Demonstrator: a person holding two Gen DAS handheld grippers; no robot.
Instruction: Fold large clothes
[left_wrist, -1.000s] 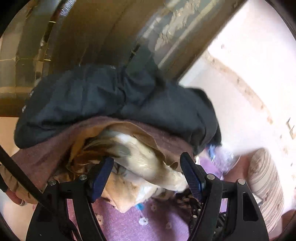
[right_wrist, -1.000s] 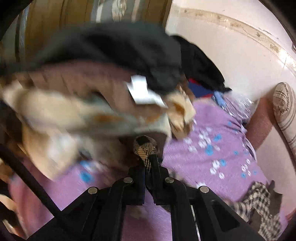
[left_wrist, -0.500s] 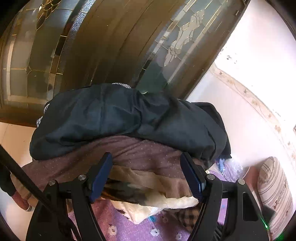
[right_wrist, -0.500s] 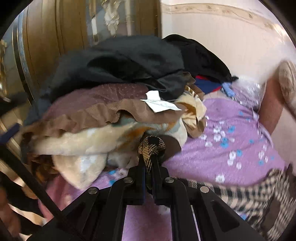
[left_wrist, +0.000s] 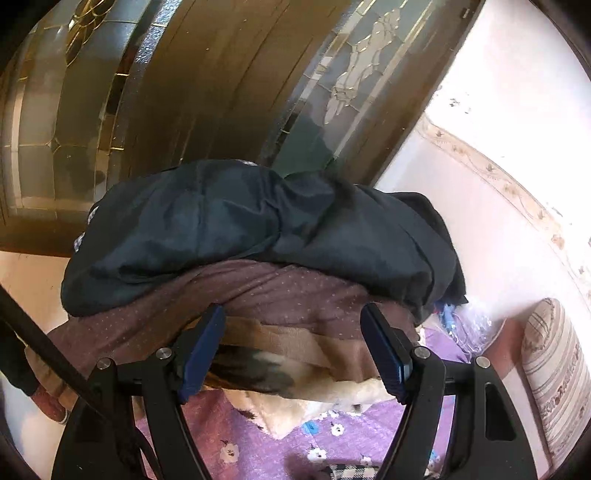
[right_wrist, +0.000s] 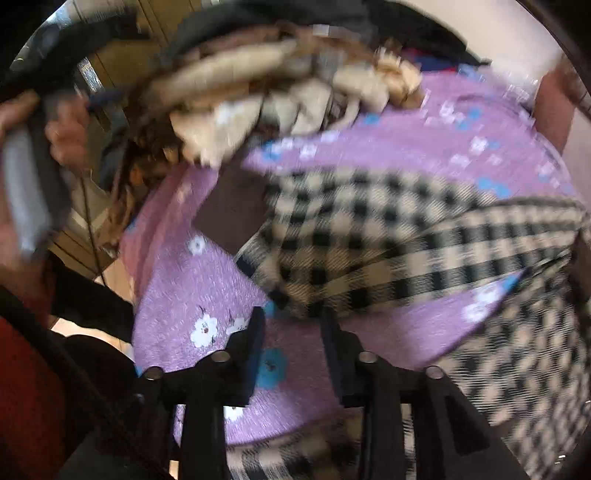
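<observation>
right gripper: the right gripper (right_wrist: 291, 328) has let go; a moment ago its jaws were pinched shut on a fold of checked cloth, and now they are opening with nothing between the pads.
checked garment: the checked garment (right_wrist: 369, 236) lies just beyond the fingertips on the purple bedspread (right_wrist: 192, 295), spread across it towards the right; its near edge sits just ahead of the open jaws, not clamped.
meaning for the task: judging by the release, one fold or placement of this garment looks finished, and the next grasp needs a fresh edge; how neat the fold is cannot be told, since the picture is smeared by motion.
right hand pose: it tips steeply down at the bed, much more than a second ago when it faced the pile.
left gripper: the left gripper (left_wrist: 295, 354) stands wide open as before and holds nothing; it aims slightly downward at the heap.
clothes pile: the clothes pile (left_wrist: 258, 288) sits on the bed beyond the left fingertips, a dark jacket (left_wrist: 236, 221) on top, brown and cream layers beneath.
far background: a glazed wooden door (left_wrist: 207, 81) stands behind the pile.
</observation>
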